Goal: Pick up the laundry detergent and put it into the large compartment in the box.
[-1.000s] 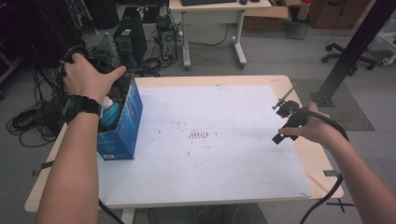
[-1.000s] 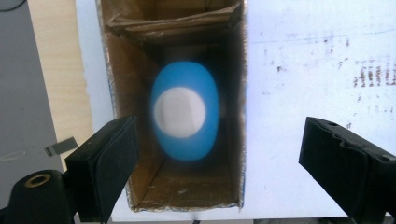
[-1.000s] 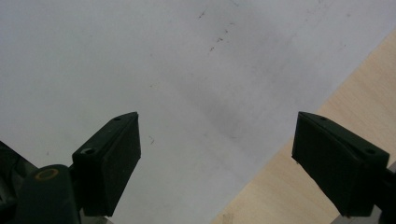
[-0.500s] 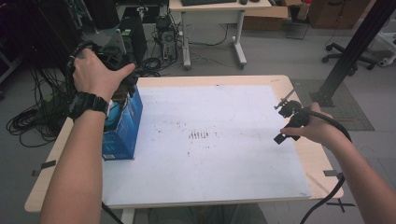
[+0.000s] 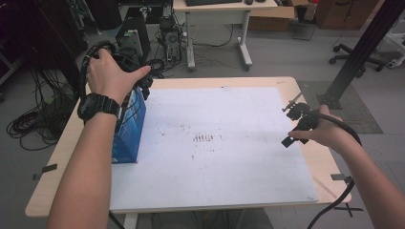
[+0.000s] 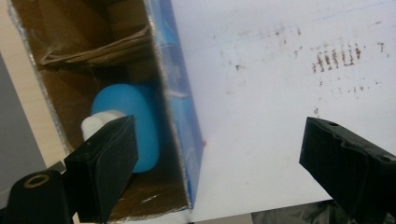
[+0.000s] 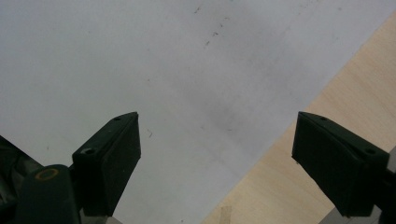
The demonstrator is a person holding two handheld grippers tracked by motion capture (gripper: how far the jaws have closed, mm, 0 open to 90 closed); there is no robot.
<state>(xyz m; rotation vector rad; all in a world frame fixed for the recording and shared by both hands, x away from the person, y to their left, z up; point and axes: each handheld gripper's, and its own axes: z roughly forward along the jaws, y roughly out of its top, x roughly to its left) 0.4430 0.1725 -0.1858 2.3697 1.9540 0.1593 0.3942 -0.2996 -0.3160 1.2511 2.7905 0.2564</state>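
While the left gripper (image 6: 219, 172) hovers over the open blue box (image 5: 130, 130) at the table's (image 5: 248, 82) left edge, its jaws stand wide apart — empty. Inside the box lies a blue bottle (image 6: 140, 126). The right gripper (image 7: 217, 163) — jaws also spread, holding nothing — hangs above the white sheet (image 5: 224, 157).

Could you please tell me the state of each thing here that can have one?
Box: open at the top, upright on the table.
Blue bottle: inside the box, white cap on.
Left gripper: open, above the box.
Right gripper: open, holding nothing.
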